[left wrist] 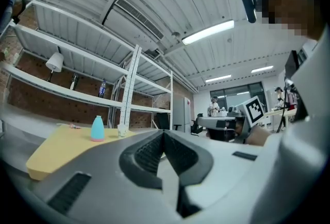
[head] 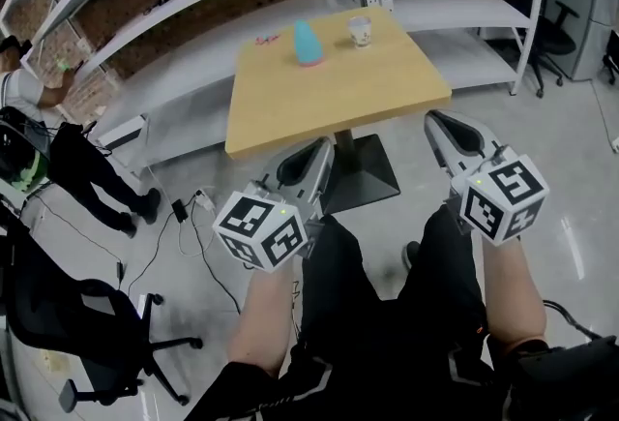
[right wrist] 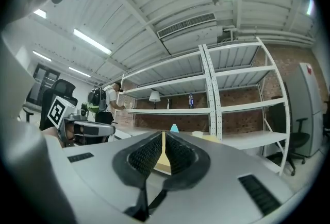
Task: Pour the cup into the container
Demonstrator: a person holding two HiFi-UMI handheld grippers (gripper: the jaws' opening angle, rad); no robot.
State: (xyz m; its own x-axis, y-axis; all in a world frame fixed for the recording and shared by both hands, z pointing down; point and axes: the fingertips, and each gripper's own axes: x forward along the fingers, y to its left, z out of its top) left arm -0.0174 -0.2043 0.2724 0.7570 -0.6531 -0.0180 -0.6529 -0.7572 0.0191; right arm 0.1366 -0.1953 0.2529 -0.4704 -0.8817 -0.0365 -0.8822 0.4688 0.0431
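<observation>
Left gripper (head: 311,156) and right gripper (head: 441,126), jaws closed, empty, well short of cup (head: 360,30) and container (head: 309,44) on table (head: 319,109)

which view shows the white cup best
The head view: the cup stands unobstructed near the far edge of the table, beside the blue container. The left and right gripper views show it only as a tiny distant shape.

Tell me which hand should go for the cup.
Right, probably: the cup stands to the right of the blue container, on the side of the right tongs, which are shut and empty.
</observation>
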